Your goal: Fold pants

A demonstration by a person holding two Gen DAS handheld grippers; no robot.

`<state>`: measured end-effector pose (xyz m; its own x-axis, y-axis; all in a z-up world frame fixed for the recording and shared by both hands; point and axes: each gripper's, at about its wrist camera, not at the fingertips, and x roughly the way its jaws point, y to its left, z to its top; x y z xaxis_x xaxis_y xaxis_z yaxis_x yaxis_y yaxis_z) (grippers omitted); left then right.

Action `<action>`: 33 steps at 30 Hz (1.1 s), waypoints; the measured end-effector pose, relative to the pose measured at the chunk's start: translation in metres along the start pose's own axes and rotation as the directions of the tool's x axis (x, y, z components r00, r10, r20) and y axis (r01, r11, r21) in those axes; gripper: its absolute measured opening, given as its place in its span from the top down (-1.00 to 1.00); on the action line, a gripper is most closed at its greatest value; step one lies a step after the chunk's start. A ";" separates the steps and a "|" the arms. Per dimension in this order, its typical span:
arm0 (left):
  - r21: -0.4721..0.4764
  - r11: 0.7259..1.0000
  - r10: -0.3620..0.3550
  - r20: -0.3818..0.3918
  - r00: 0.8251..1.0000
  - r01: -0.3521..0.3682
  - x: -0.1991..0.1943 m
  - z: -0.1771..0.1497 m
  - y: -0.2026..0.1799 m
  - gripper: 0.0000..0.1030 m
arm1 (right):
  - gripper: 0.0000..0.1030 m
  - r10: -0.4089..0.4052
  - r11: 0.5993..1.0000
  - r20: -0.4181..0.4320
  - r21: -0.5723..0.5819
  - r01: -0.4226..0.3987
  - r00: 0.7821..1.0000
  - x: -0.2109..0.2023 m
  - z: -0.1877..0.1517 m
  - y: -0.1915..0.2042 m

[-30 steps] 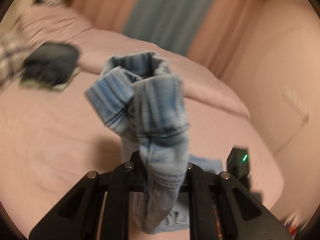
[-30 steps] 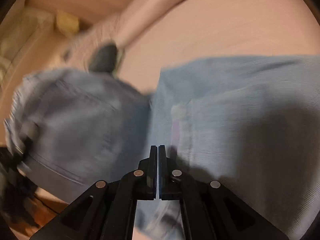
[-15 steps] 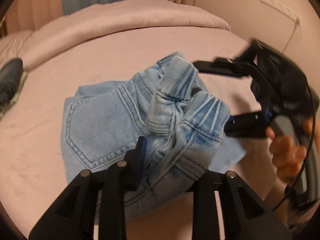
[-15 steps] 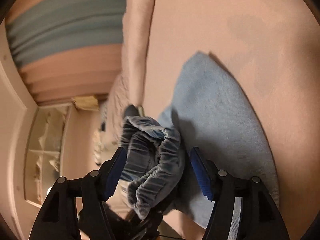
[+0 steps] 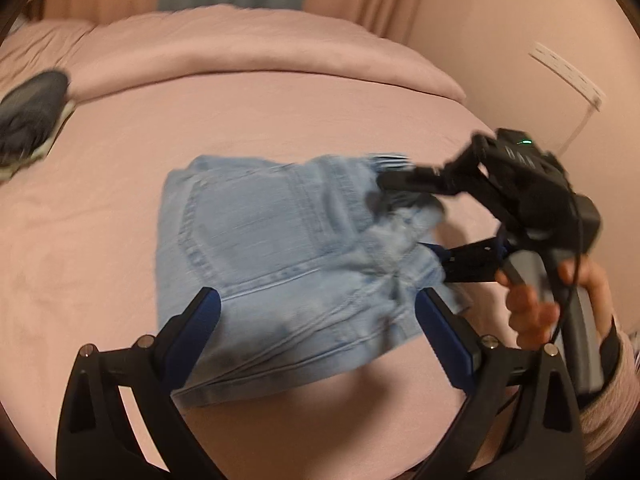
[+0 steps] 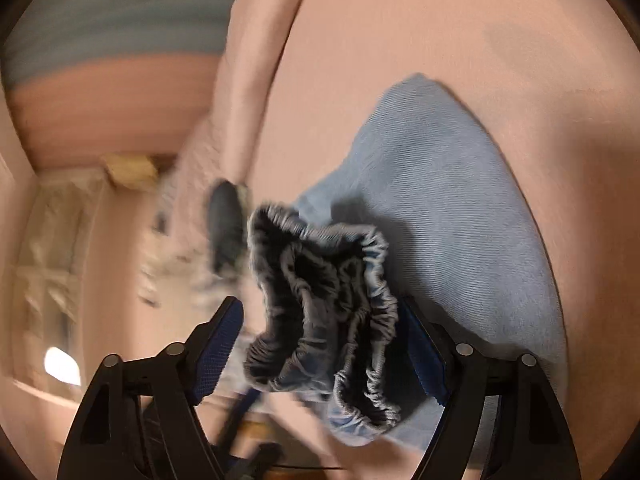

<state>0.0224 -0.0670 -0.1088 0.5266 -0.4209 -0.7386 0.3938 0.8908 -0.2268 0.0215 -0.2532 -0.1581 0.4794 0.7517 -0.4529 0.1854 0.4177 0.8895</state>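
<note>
We see the light-blue denim pants (image 5: 280, 264) lying folded on the pink bed (image 5: 280, 116), straight ahead of the left gripper (image 5: 318, 320), whose blue-padded fingers (image 5: 202, 320) stand wide apart above the near edge of the cloth, holding nothing. To its front right the right gripper (image 5: 412, 220) comes in sideways, carried by a bare hand (image 5: 548, 292) in a pinkish sleeve; its two black fingers are spread around the bunched end of the pants. Only the right wrist view shows that bunch up close: the gathered elastic waistband (image 6: 320, 308) sits between the parted blue pads (image 6: 220, 344), loose rather than pinched, with flat denim beyond. A dark folded garment (image 5: 30, 112) lies far left of the left gripper, well apart from the pants. Both views are blurred.
</note>
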 end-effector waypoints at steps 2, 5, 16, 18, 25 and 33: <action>-0.040 0.999 0.003 -0.003 1.000 -0.004 -0.001 0.004 0.008 -0.90 | -0.20 -0.100 0.990 0.012 -0.095 0.101 0.995 0.006 -0.004 0.015; -0.075 0.997 0.027 0.000 1.000 -0.027 -0.007 0.004 0.013 -0.90 | 0.13 -0.138 0.975 0.041 -0.170 0.143 0.990 0.004 -0.005 0.027; -0.085 0.994 0.070 -0.005 0.998 -0.070 -0.012 0.001 0.018 -0.90 | 0.37 -0.112 0.970 0.143 -0.197 0.140 0.983 -0.037 0.006 0.028; -0.087 0.994 0.066 -0.013 0.998 -0.067 -0.009 -0.001 0.019 -0.90 | 0.39 -0.121 0.971 0.150 -0.188 0.149 0.981 -0.037 0.005 0.024; -0.088 0.994 0.065 -0.029 0.997 -0.067 -0.002 0.000 0.022 -0.90 | 0.45 -0.120 0.977 0.202 -0.149 0.151 0.972 -0.046 0.002 0.010; -0.117 0.992 0.043 -0.043 0.998 -0.048 0.003 0.003 0.023 -0.90 | 0.45 -0.201 0.964 0.184 -0.137 0.228 0.962 -0.028 0.007 -0.008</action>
<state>0.0353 -0.0478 -0.1144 0.5103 -0.3746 -0.7741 0.2778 0.9237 -0.2638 0.0130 -0.2812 -0.1517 0.5817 0.5452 -0.6036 0.1702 0.6440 0.7458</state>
